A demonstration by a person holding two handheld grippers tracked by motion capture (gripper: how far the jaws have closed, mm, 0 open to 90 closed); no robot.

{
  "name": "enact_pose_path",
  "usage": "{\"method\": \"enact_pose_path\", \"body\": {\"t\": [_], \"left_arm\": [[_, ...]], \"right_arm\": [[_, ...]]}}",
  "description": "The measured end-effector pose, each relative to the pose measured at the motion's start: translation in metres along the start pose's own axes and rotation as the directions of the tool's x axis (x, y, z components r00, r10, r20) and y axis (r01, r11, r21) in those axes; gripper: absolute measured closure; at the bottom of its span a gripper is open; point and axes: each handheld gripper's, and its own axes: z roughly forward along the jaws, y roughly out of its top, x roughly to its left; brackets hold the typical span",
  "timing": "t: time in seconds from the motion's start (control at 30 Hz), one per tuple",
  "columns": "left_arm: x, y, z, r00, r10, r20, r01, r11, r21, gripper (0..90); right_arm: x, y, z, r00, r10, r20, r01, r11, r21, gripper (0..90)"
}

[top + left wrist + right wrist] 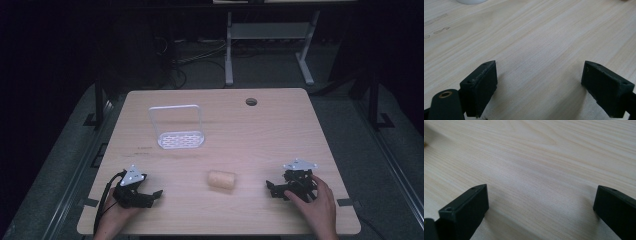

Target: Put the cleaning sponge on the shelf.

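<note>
Resting on the near part of the wooden table (280, 125), both grippers lie low with the person's hands behind them. The left gripper (152, 196) sits near the front-left corner, the right gripper (272, 189) towards the front-right, and between them, well apart from each, lies a small pale yellowish roll-shaped object (221, 179) on its side; the dim high view does not let its material be told. Farther back on the table stands a white perforated tray with a tall wire handle (176, 131), upright, and a round cable hole (251, 101) sits near the far edge.

From above, the jaws are dark shapes against dark bodies and their spread is hard to read. The left gripper view settles it: the left gripper (539, 82) has its two black pads wide apart over bare wood grain, with nothing between them. The right gripper view gives the same for the right gripper (541, 207), jaws spread wide with bare table between, the right pad cut off by the picture's edge.

At the top-left edge of the left gripper view a white curved rim is cropped too much to identify with certainty. The floor and the table frames beyond the table are largely lost in darkness.
</note>
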Motion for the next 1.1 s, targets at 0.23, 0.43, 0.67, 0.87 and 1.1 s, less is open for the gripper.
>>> {"method": "enact_pose_path", "body": {"t": [0.23,0.43,0.67,0.87,1.1], "left_arm": [[0.000,0.001,0.001,1.0000,0.003,0.007,-0.003,1.0000,0.001,12.9],[0.001,0.004,0.002,0.9997,0.015,0.020,-0.016,0.9998,0.014,13.1],[-0.002,0.011,0.002,0.9986,0.033,0.041,-0.034,0.9994,0.009,13.1],[-0.002,0.016,-0.001,0.9984,0.031,0.047,-0.031,0.9995,-0.006,13.3],[-0.002,0.024,-0.005,0.9980,0.032,0.053,-0.031,0.9990,-0.032,13.4]], "right_arm": [[0.000,0.000,0.000,1.0000,0.000,0.000,0.000,1.000,0.000,0.0],[0.000,0.000,0.000,1.0000,0.000,0.000,0.000,1.000,0.000,0.0],[0.000,0.000,0.000,1.0000,0.000,0.000,0.000,1.000,0.000,0.0],[0.000,0.000,0.000,1.0000,0.000,0.000,0.000,1.000,0.000,0.0],[0.000,0.000,0.000,1.0000,0.000,0.000,0.000,1.000,0.000,0.0]]}}
